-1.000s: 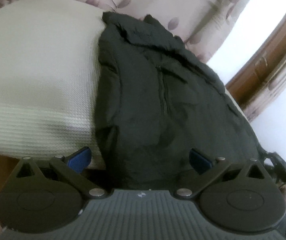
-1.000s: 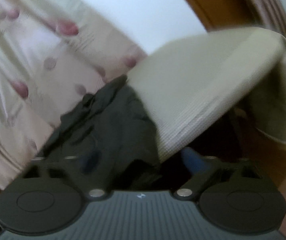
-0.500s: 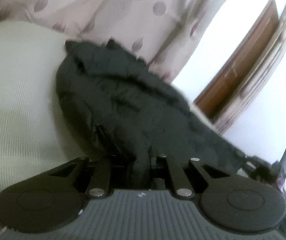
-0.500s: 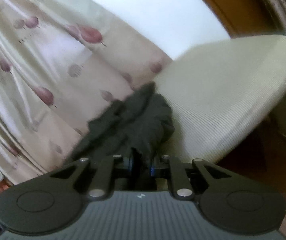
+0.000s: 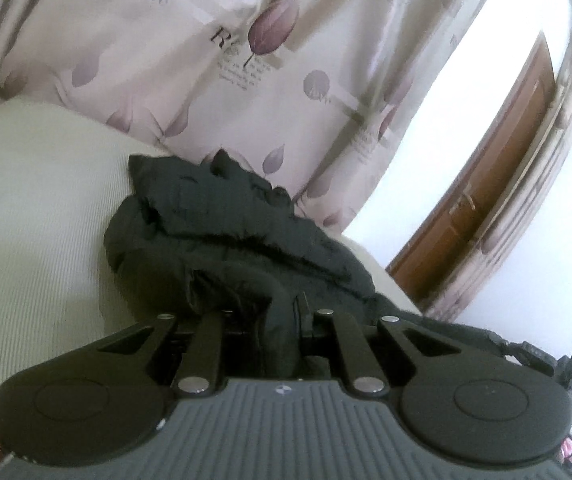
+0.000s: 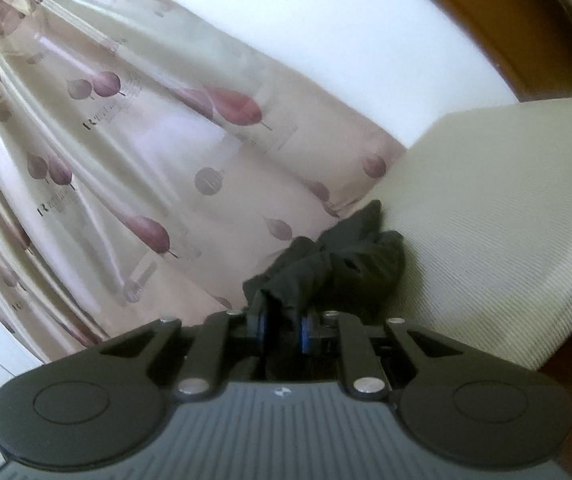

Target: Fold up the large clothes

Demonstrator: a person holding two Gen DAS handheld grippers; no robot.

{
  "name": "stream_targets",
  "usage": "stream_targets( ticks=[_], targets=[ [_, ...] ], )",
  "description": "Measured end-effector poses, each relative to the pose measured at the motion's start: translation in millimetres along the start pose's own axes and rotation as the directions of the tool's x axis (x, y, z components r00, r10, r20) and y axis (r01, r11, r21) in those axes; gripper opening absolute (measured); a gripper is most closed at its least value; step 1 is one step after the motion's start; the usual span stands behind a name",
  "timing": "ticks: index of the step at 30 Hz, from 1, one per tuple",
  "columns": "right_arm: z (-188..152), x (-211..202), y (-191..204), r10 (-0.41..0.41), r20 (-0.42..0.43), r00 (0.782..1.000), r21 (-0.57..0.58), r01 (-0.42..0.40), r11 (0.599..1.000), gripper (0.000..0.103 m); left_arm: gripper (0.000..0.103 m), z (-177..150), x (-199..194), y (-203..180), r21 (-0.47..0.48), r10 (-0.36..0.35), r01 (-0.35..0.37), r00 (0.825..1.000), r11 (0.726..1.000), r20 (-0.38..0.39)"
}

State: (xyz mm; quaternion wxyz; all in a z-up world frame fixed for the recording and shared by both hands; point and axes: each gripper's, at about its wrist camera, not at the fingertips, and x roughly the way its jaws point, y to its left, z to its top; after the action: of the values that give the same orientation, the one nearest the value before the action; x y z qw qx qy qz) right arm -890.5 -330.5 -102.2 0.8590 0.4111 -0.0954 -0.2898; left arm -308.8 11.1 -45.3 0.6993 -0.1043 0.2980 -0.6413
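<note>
Dark jacket [image 5: 221,224] lies bunched on a cream cover [image 5: 33,208], just ahead of both tongs. On the left, the left gripper [image 5: 281,320] is closed on a fold of the jacket, with the cover to its left and a leaf-print curtain [image 5: 269,60] behind. On the right, the right gripper [image 6: 281,324] pinches another fold [image 6: 326,272]. The curtain [image 6: 145,168] hangs to its left, the cover [image 6: 494,220] to its right.

Both hand-held grippers, open a second ago, have closed on the dark jacket [image 5: 221,224]: left hand-held gripper [image 5: 281,320], right hand-held gripper [image 6: 281,320]. It has bunched up, lifting off the bed [image 5: 25,208].
</note>
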Motion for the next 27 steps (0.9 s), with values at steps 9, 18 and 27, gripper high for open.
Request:
stream_targets(
  ticks=[9, 18, 27],
  targets=[
    [42.9, 35.0, 10.4, 0.035, -0.004, 0.999, -0.042, -0.035, 0.999, 0.015, 0.014, 32.9, 15.4, -13.4, 0.022, 0.021, -0.023, 0.995, 1.0, 0.096],
    [77.3, 82.8, 20.9, 0.067, -0.009, 0.998, -0.075, -0.068, 0.995, 0.015, 0.014, 58.6, 42.9, -23.2, 0.067, 0.066, -0.079, 0.983, 0.995, 0.174],
    [106.0, 126.4, 20.1, 0.052, 0.001, 0.999, -0.069, -0.051, 0.996, 0.015, 0.014, 83.5, 72.8, -14.9, 0.016, 0.115, -0.121, 0.967, 0.992, 0.226]
  ],
)
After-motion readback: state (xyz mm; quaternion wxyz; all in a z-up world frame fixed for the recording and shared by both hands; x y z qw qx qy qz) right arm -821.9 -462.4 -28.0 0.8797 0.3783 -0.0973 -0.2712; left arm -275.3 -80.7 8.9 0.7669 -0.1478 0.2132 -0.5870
